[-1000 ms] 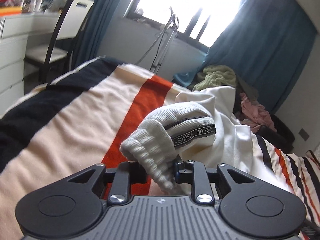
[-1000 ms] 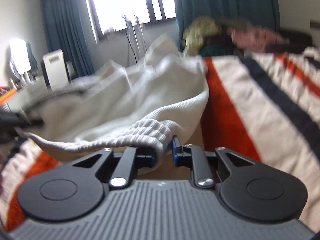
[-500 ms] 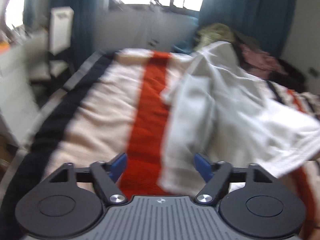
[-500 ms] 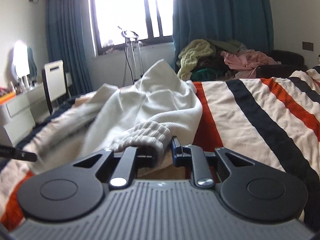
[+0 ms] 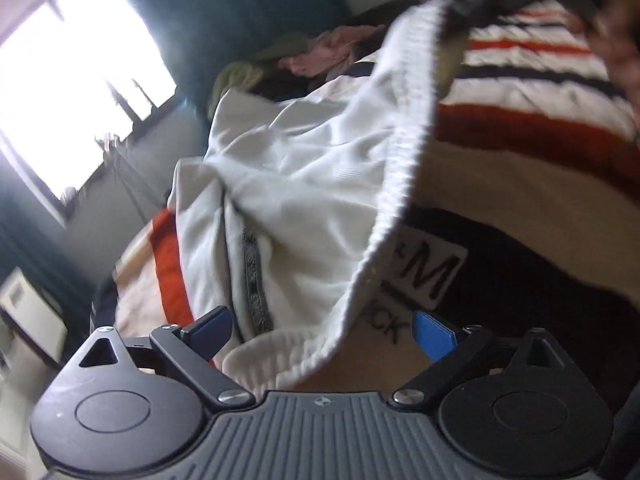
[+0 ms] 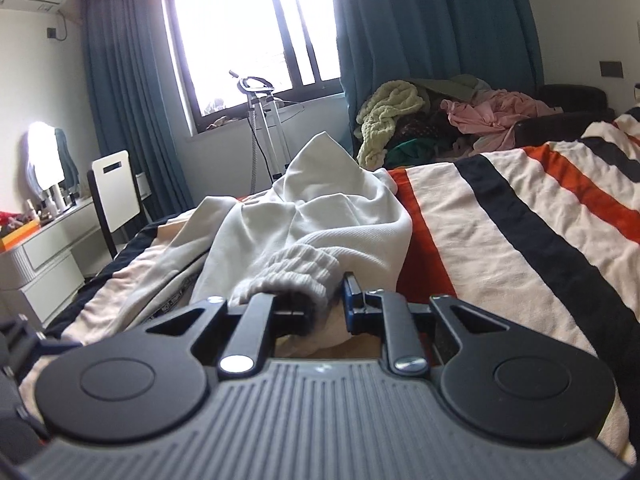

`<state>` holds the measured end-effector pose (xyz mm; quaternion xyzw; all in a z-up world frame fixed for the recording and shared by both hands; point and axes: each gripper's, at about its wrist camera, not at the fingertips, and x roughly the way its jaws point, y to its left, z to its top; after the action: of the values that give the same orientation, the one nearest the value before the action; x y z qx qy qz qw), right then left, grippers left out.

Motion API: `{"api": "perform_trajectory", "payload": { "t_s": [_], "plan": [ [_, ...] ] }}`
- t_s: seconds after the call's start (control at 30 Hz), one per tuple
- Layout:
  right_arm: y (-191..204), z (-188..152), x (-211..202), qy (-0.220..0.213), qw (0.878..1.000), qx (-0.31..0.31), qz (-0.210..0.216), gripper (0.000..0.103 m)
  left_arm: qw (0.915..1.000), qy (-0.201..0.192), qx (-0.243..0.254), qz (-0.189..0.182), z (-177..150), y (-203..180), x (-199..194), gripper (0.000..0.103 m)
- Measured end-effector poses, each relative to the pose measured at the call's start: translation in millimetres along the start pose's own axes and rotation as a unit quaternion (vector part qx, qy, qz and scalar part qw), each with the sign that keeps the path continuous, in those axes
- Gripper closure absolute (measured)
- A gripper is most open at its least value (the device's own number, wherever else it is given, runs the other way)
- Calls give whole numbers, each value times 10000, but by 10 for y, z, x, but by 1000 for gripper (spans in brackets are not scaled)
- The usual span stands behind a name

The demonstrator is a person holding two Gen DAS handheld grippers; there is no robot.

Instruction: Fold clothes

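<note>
A white hooded garment (image 6: 320, 216) with ribbed hem and a grey printed tape lies on the striped bed (image 6: 520, 216). My right gripper (image 6: 320, 304) is shut on its ribbed hem (image 6: 296, 268), low over the bed. In the left wrist view the garment (image 5: 304, 184) hangs from that hem, stretched up toward the right gripper at the top right. My left gripper (image 5: 320, 332) is open, tilted, with its blue pads (image 5: 434, 336) either side of the loose ribbed edge (image 5: 348, 320), not closed on it.
A pile of other clothes (image 6: 440, 120) lies at the bed's far end by the blue curtains. A white chair (image 6: 114, 196) and drawer unit (image 6: 44, 256) stand left of the bed. A garment steamer stand (image 6: 264, 128) is under the window.
My left gripper let go of the ribbed cuff, opened, swung and tilted to the hem near the right gripper. My right gripper kept its hold and stayed roughly in place.
</note>
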<state>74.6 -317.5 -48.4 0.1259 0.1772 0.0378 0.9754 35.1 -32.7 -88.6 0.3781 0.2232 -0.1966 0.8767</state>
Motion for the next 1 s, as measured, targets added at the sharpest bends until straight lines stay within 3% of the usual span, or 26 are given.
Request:
{"api": "perform_trajectory", "payload": {
  "t_s": [0.1,0.23,0.4,0.47,0.63,0.83,0.9,1.0],
  "plan": [
    [-7,10,-5,-41,10000,48,-45,85,9992,-54,-192,342,-18,89,128,10],
    [-7,-3,-3,-73,9998,-10,-172,85,9946,-228,-615,809,-21,329,201,6],
    [15,-29,-23,-144,9997,-76,-179,85,9875,-460,-743,1312,14,464,63,3],
    [17,-26,-59,-285,9995,-55,-150,85,9889,-497,-759,1175,28,470,-3,3],
    [6,28,-234,-927,9955,-53,-197,85,9950,-615,123,771,61,102,-34,4],
    [4,80,-383,-1476,9881,-171,-393,87,9896,-759,662,1025,176,-182,150,5],
    [6,82,-386,-1506,9874,-204,-438,87,9889,-729,637,1125,202,-199,242,4],
    [4,68,-373,-1505,9870,-253,-499,87,9839,-670,1102,1234,189,-333,337,4]
  ]
}}
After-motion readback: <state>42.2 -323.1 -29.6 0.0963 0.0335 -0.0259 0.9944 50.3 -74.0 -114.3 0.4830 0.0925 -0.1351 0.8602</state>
